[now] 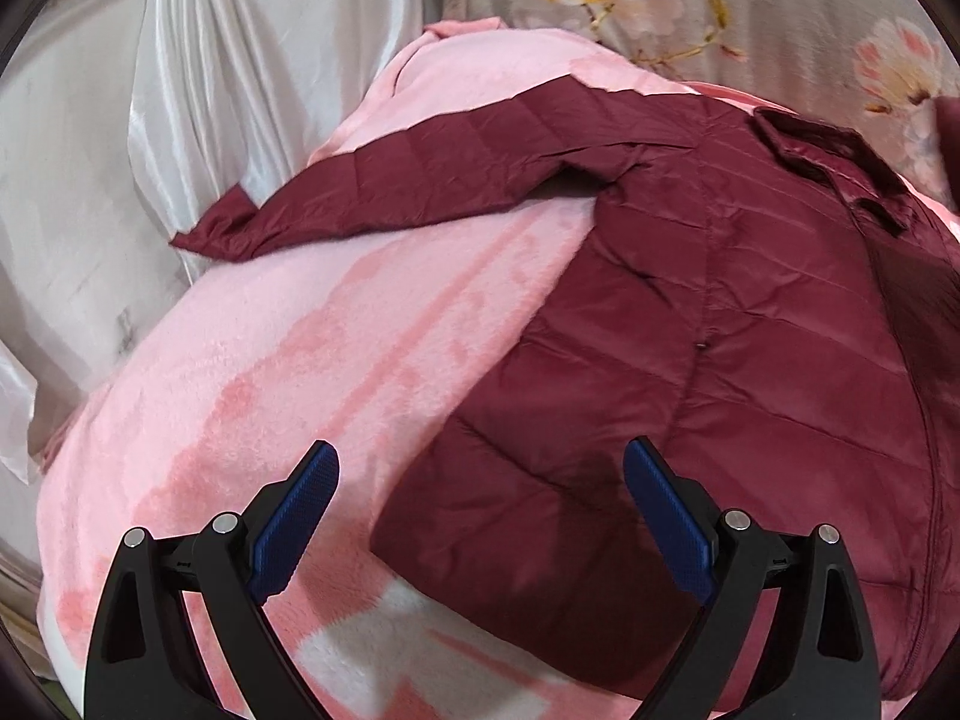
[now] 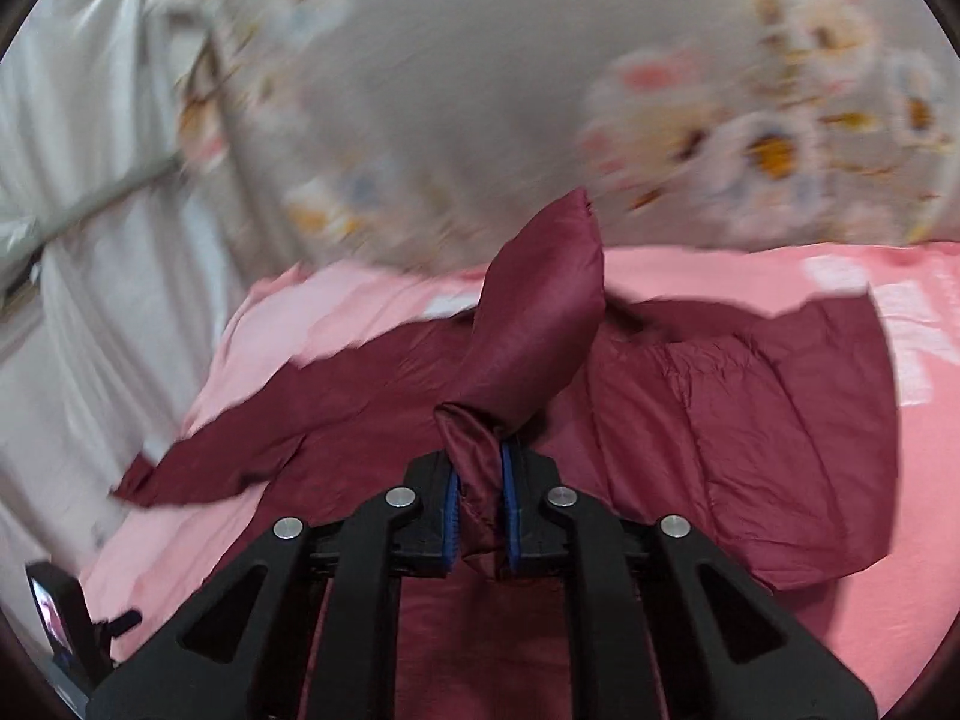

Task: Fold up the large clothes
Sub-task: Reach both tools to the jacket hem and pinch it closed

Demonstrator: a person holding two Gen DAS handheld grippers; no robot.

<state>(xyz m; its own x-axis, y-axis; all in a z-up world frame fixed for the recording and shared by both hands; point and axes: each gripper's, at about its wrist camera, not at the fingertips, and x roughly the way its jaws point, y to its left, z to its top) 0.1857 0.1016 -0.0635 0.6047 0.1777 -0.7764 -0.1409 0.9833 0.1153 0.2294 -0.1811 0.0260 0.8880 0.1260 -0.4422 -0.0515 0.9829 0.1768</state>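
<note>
— Jacket (image 1: 750,312), maroon and quilted, lies spread on the pink blanket (image 1: 288,372) over the bed, collar toward the floral bedding (image 1: 690,6) at the far side. Which hand has it?

— Right gripper (image 2: 480,498). Its jaws are clamped on a sleeve (image 2: 540,312) near the cuff, and the sleeve rises from the pads and stands up over the jacket's body.

— And the other one?

— Left gripper (image 1: 480,516) hangs above the near hem corner with jaws wide apart and nothing between them. The outstretched sleeve (image 1: 384,192) on its side runs away from the shoulder toward the pale sheet (image 1: 240,60), long axis slanting across the blanket.

— So what matters next?

— I'd judge the held sleeve has to travel across the chest, toward the left gripper's side. The flat sleeve lies well ahead of the open jaws, and the left hand looks nearer to it.
</note>
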